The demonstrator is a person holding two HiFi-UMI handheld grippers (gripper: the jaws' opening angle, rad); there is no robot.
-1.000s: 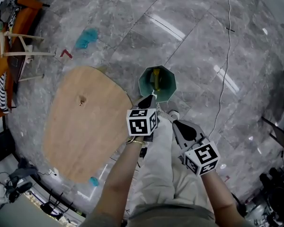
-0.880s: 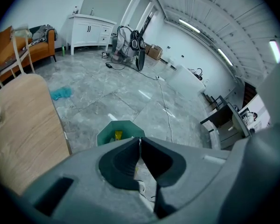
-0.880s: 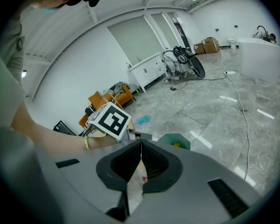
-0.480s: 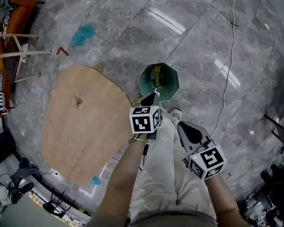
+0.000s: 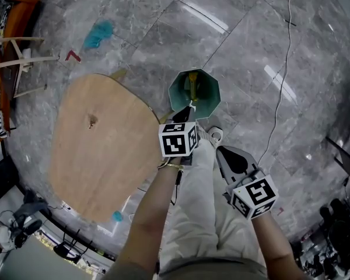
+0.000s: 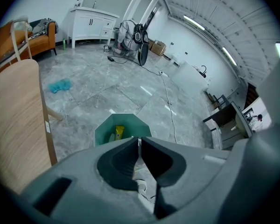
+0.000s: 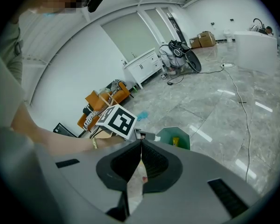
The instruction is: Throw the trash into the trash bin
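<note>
1. Both grippers are closed. The left gripper (image 6: 140,140) is clenched on a thin pale scrap (image 5: 192,104) that pokes out at its tips. The right gripper (image 7: 141,142) is clamped tight. A pale strip shows behind its tips, and I cannot tell whether that is trash or trouser cloth.
2. The scrap hangs at the near rim of the bin (image 5: 210,95), not clearly over the middle of the mouth. A yellow wrapper (image 5: 191,85) lies inside the bin.
3. Falling short: letting go from here could drop the scrap on the near side, onto the floor (image 5: 251,69) by the shoe (image 5: 214,135). The cause would be tips that sit at the edge and not over the opening.
4. Drift: the scrap looks light and flat, so a release from well above the bin may let it flutter sideways past the rim.
5. Sticking: so thin a piece may cling to one pad when the jaws part, then fall off away from the bin.
6. Knock: the bin looks light and stands free on a smooth floor. A gripper pushed lower or further forward could slide it or tip it, spilling the yellow wrapper.
7. Snag: the table (image 5: 99,150) edge is just beside the left arm, so a sideways swing could catch it.
</note>
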